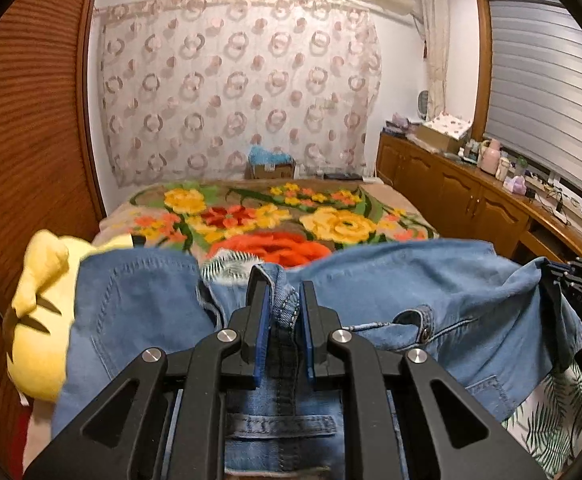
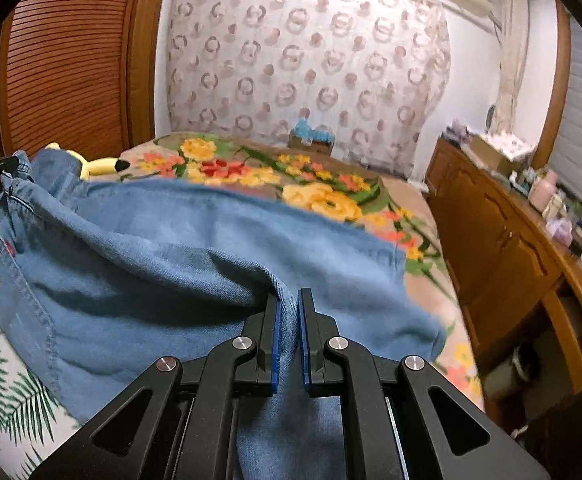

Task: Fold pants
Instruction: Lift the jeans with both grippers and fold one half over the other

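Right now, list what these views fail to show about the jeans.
- Legs and hems of the jeans: left wrist view, cut off by the bottom edge and left gripper.
- Far edge of the jeans: right wrist view, blurred.
- Lower part of the jeans: right wrist view, behind the right gripper.

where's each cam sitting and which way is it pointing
Left wrist: on the left gripper, looking forward and slightly down across the bed; its jaws are shut on the jeans; the right gripper shows at far right.
Right wrist: on the right gripper, facing the same way; its jaws pinch denim.
Shared: jeans, flowered blanket, yellow plush, curtain, wooden cabinets.
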{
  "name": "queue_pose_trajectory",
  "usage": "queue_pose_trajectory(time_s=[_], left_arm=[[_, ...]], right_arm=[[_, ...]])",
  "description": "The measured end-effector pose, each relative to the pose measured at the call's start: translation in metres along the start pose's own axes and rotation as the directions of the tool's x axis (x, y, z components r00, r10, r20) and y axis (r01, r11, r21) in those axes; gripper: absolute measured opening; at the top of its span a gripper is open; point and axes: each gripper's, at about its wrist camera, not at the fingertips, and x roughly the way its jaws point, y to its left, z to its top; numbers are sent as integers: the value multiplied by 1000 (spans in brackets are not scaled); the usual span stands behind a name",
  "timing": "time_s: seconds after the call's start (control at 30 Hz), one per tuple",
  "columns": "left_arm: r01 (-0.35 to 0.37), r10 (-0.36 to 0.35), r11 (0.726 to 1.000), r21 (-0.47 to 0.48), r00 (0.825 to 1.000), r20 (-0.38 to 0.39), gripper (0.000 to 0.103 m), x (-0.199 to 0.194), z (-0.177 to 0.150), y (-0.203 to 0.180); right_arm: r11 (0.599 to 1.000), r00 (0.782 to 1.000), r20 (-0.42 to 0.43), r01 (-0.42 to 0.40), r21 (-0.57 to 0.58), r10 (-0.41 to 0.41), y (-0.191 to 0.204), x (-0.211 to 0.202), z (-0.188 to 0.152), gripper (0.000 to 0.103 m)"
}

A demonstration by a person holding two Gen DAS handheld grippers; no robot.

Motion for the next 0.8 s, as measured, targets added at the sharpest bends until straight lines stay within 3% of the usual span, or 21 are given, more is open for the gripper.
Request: queue_pose_trajectory(time_s=[0.37,0.8], left_arm=[[-33,33,999,0,999,31,16,17,25,7],[-95,93,994,-58,995,-26,16,54,11,32]], right_arm=[[999,997,68,20,-26,-18,-5,-1,36,8],[995,999,43,6,-103,-2,0,62,52,8]])
